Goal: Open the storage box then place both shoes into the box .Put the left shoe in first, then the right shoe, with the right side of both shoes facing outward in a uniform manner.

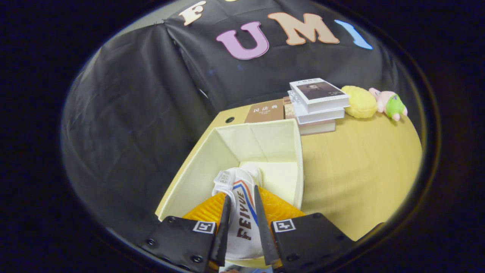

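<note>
The gripper point(242, 212) is clenched on a white canvas sneaker w/ red and blue side stripes point(240, 201); both fingers point(224, 223) press against its sides, one each side, and the shoe sits between them w/ its printed side panel facing the camera. The shoe points forward and down into the open cream fabric storage box point(212, 163), its far end w/ the lace eyelets already below the box rim. Whether the sole touches the box floor is hard to tell, since the fingers and the shoe itself hide that part. The rest of the box floor ahead of the shoe shows bare cream lining.

The box stands at the near-left part of a light wood-grain tabletop point(352, 167), its left wall along the table edge. Just beyond the box's far wall lies a flat brown book point(265, 111), and next to that, at the box's far right corner, a stack of approx. three white-covered books point(318, 104), the top one slightly skewed on the others. Right of the stack, well apart from the box, lie a fluffy yellow plush toy point(360, 101) and, touching it, a pink plush toy w/ a green patch point(389, 103). A small round dark cable hole point(229, 120) sits in the tabletop near the far-left corner, beside the brown book.
</note>
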{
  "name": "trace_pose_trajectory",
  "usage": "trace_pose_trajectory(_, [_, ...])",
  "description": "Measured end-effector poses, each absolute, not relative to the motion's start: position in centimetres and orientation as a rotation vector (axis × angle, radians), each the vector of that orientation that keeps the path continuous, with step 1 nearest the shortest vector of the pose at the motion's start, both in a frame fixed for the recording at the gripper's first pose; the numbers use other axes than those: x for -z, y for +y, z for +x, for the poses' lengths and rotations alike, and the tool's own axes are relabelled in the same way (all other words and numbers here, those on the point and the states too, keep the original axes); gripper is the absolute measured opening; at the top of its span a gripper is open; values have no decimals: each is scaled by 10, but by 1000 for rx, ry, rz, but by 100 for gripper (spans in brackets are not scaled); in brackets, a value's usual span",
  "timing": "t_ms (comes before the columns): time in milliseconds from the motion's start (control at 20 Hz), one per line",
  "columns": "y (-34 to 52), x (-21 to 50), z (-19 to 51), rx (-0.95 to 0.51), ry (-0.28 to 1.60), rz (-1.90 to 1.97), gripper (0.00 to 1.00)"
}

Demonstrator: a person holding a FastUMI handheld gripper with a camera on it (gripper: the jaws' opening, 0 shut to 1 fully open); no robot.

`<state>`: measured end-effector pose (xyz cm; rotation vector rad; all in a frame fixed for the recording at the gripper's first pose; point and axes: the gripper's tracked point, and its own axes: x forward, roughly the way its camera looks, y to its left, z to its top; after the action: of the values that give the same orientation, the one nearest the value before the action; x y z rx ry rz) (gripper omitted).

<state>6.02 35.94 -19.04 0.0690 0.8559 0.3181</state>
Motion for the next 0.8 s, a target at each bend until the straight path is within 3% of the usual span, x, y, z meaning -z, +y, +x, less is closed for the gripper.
trace_pose_trajectory(50, [360, 190, 57, -324, 874, 41, 41])
trace_pose_trajectory(350, [368, 180, 46, -376, 883, -91, 81])
trace_pose_trajectory(800, [333, 134, 34, -395, 795, 38, 100])
